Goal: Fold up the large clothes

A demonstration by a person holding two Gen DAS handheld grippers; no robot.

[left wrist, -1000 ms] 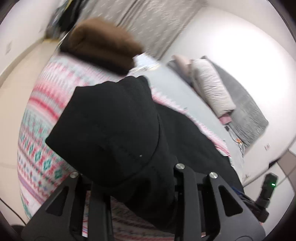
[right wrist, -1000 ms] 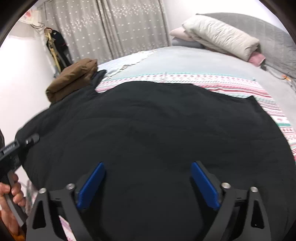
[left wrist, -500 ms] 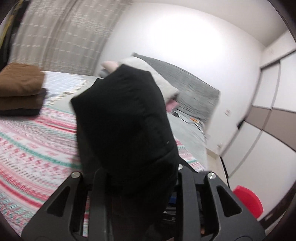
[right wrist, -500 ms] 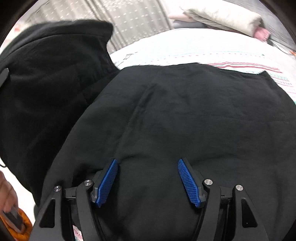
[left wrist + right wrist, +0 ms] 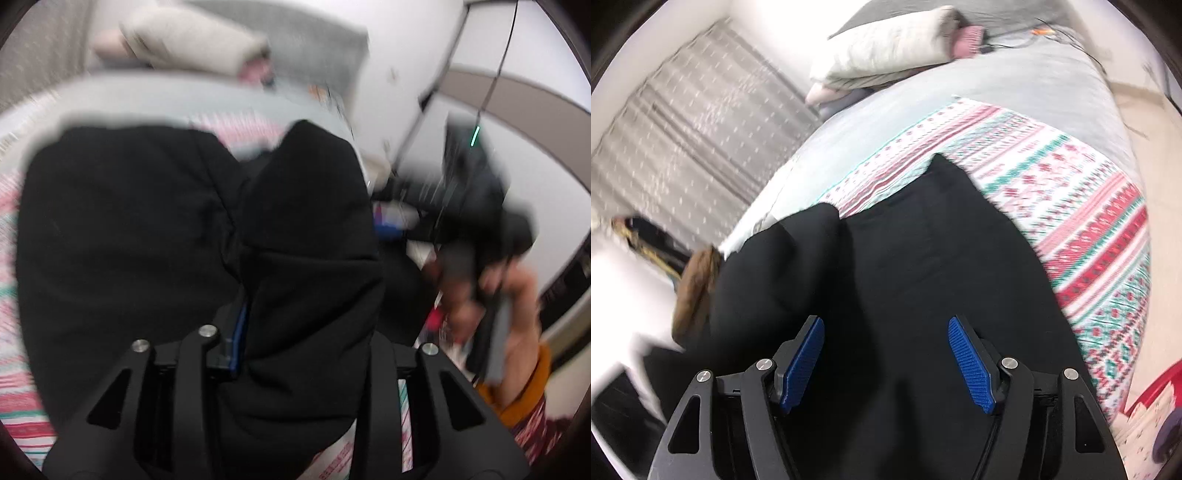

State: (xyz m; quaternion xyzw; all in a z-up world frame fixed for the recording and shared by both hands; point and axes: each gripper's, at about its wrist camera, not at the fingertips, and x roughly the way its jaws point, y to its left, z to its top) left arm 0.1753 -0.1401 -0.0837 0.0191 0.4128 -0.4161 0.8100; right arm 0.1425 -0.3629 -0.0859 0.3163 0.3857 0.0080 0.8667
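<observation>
A large black garment (image 5: 923, 258) lies spread on the patterned bed cover (image 5: 1089, 206). In the blurred left wrist view a thick fold of the black garment (image 5: 306, 221) is bunched between the fingers of my left gripper (image 5: 306, 325). The jaws are opening but the cloth still fills the gap; one blue pad (image 5: 240, 332) shows, the other is hidden. My right gripper (image 5: 886, 350) hovers over the garment, its jaws opening, with nothing between the blue pads (image 5: 803, 358). The left wrist view shows a hand (image 5: 517, 314) holding the right gripper's body (image 5: 476, 206).
Pillows (image 5: 894, 48) lie at the head of the bed on a grey sheet (image 5: 1034, 77). Folded brown clothes (image 5: 696, 288) sit at the bed's far-left edge, by the grey curtain (image 5: 683, 122). A red object (image 5: 1156, 391) stands on the floor at lower right.
My left gripper has swung across the bed with the black fold, toward the side where the right gripper is. The right gripper has rolled, and its jaws are narrower than a second ago.
</observation>
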